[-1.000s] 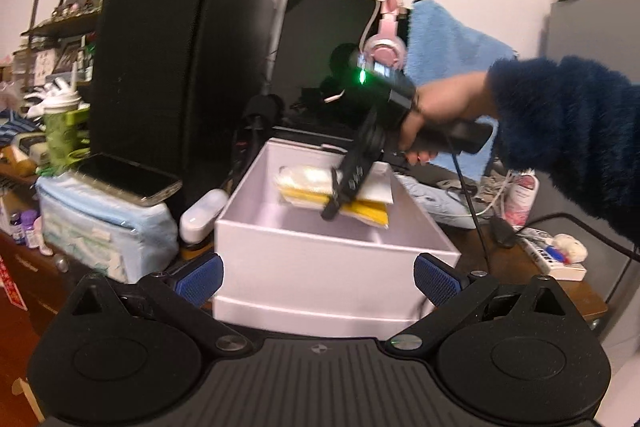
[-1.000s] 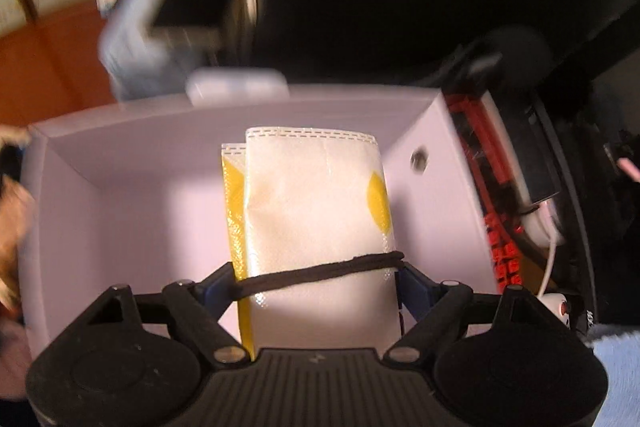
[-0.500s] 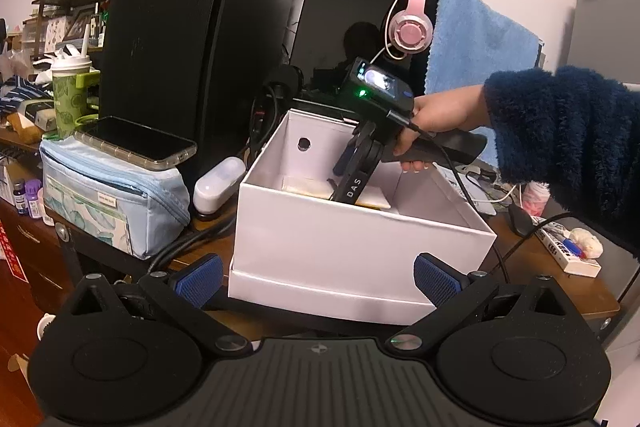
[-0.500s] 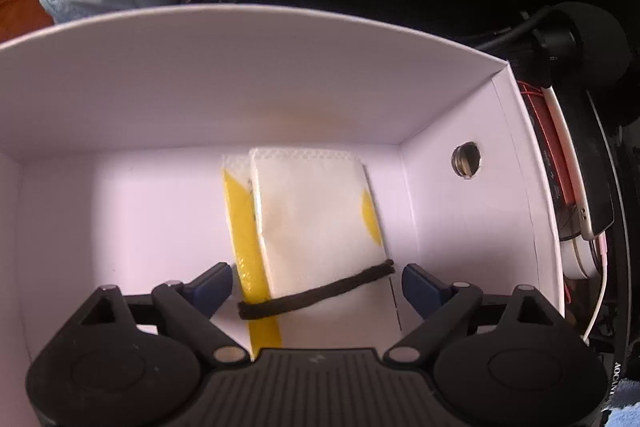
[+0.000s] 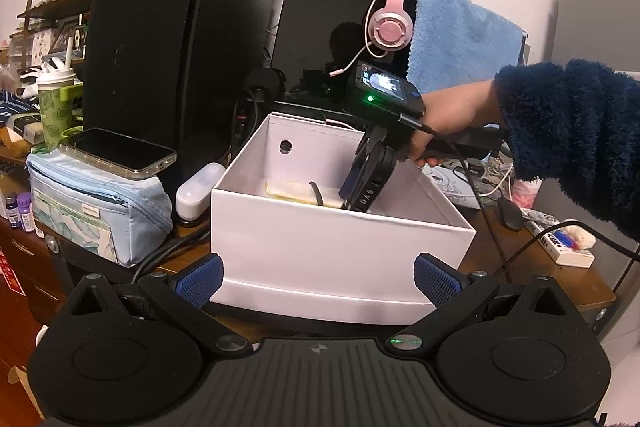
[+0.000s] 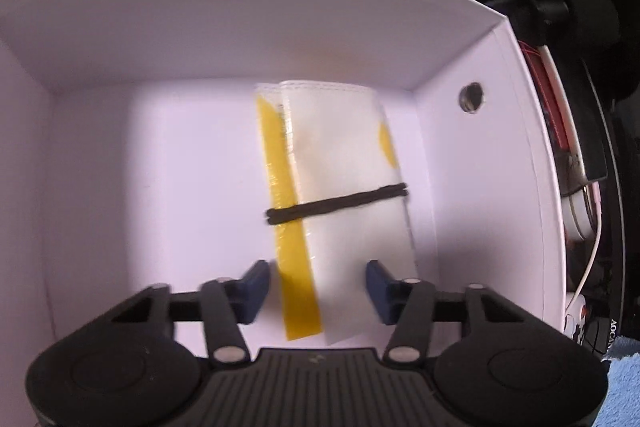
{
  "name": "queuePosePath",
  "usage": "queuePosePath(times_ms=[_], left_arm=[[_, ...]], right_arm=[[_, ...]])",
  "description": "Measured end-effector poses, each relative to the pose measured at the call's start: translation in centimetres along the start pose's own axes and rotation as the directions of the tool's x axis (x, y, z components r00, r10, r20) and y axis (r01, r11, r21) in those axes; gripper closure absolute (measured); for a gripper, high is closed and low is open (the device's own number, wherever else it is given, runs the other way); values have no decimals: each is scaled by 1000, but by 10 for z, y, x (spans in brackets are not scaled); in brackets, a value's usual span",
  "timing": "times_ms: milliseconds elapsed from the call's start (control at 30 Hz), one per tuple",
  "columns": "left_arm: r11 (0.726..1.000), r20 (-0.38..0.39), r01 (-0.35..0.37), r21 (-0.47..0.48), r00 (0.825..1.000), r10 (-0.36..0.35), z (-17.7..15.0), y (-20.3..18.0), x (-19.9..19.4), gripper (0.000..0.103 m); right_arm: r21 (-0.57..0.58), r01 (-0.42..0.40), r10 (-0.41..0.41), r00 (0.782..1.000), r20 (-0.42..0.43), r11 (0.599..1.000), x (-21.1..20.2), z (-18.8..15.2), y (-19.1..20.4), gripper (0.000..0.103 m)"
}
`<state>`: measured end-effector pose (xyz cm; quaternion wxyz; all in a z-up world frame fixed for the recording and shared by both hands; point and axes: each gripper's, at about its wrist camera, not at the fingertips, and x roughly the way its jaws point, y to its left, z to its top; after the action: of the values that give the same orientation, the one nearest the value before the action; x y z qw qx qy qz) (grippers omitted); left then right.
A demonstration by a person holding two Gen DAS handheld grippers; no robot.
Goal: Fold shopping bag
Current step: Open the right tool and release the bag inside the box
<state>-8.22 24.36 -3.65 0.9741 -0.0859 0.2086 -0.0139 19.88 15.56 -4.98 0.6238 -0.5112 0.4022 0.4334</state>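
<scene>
right gripper [image 6: 316, 289] lowered into white box [image 6: 248, 39], jaws closing around banded folded bag [image 6: 340, 163], left gripper [image 5: 318, 279] jaws spread

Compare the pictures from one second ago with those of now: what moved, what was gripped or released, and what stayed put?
The right gripper lowered the folded shopping bag into the white box. The bag now lies on the box floor, its near end between the fingers, which are closing and do not visibly press on it. The black band stays around the bag. The left gripper stays open outside the box; the box, phone and pouch kept their places.
</scene>
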Motion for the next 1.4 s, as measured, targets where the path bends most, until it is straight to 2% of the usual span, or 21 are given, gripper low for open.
queuePosePath(times_ms=[167,300,533,600,733,833,900,967,1067,1100,1133,1167,1267,1400], left_arm=[[1000,-10,-6,-4,1000,6,1,2,4,0],[1000,-21,-3,-9,1000,3,0,3,8,0],[1000,-29,-16,-10,999,15,-2,5,7,0],[1000,-28,-17,-11,999,16,-2,5,7,0],[1000,-30,-25,-4,999,25,-2,4,7,0],[1000,-28,-30,3,999,31,-2,3,6,0],[1000,-29,-30,2,999,30,-1,2,6,0],[1000,-30,-29,1,999,29,2,0,7,0],[1000,-40,-28,4,999,28,6,-5,10,0],[1000,-45,-28,6,999,28,7,-7,12,0],[999,-48,-30,10,998,31,9,-11,13,0],[999,-52,-33,15,998,34,11,-14,14,0],[999,-58,-39,33,997,41,18,-27,18,0],[998,-70,-28,49,997,31,30,-51,26,0]], right_arm=[[56,13,-16,998,54,998,-2,-5,-9,65],[3,66,-66,995,69,998,1,-11,-5,65],[-4,78,-78,994,71,997,0,-21,-2,64],[0,73,-73,995,75,997,-5,-26,0,62],[41,21,-26,990,137,999,-27,-39,4,42],[119,-26,-2,972,236,993,-55,-57,5,33],[195,-67,2,948,317,978,-78,-67,0,26],[283,-121,0,919,393,952,-97,-64,-16,19],[417,-227,-16,863,505,880,-118,-72,-31,16],[461,-245,-42,848,528,853,-118,-63,-32,15],[509,-241,-82,842,533,826,-118,-62,-31,9],[561,-216,-133,847,516,799,-119,-69,-25,5],[696,-107,-270,872,409,710,-131,-98,-7,5],[776,-36,-347,881,322,630,-149,-141,7,5]])
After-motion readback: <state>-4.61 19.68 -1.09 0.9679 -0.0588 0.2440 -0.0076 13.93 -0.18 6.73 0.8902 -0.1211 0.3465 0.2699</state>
